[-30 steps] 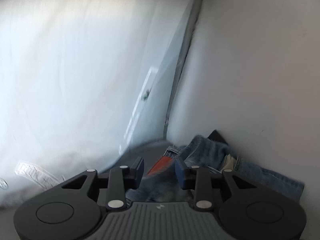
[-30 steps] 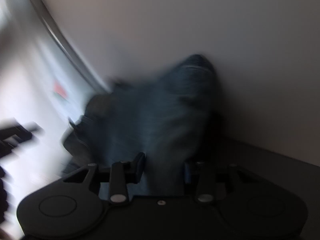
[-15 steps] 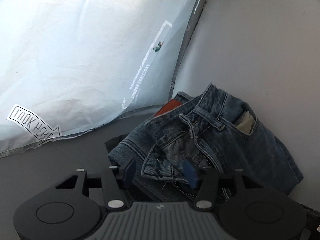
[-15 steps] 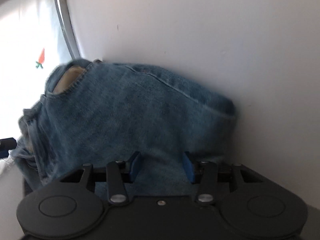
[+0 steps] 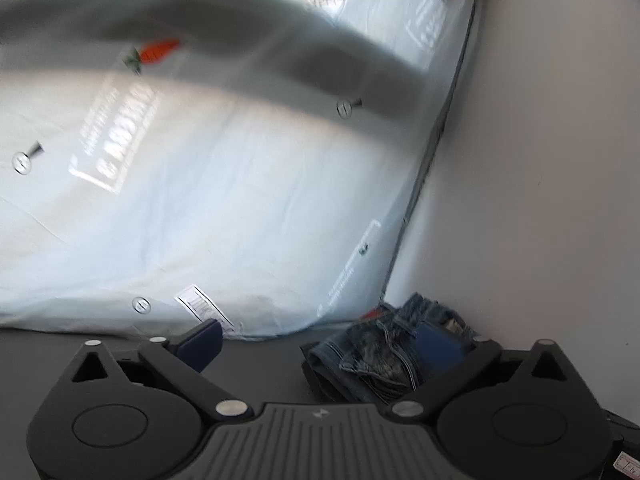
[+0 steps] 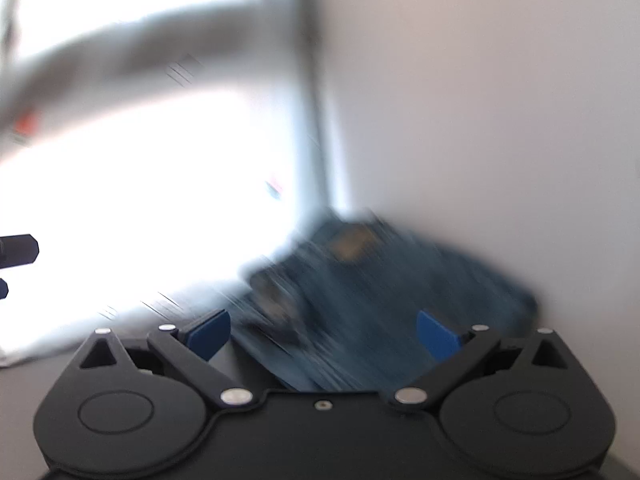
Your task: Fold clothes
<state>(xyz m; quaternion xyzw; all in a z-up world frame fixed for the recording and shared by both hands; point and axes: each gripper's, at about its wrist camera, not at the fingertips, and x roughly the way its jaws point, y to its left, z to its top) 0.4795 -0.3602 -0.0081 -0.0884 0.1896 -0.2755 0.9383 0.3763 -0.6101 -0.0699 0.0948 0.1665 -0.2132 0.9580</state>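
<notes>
A compact bundle of faded blue denim jeans [image 5: 394, 350] is seen on the dark grey surface [image 5: 256, 364], pushed into the corner where the plain white wall [image 5: 540, 184] meets a pale sheet printed with small orange carrots [image 5: 200, 200]. The jeans are gathered into a thick stack with the waistband and fly uppermost — folded, it would seem, though the layers beneath are hidden and the right wrist view is blurred. The left gripper [image 5: 318, 342] is spread wide and nothing is held in it; the right gripper [image 6: 324, 334] is likewise fully parted and empty, with the denim lying just ahead of both. No other garment is shown, so what remains cannot be judged.
</notes>
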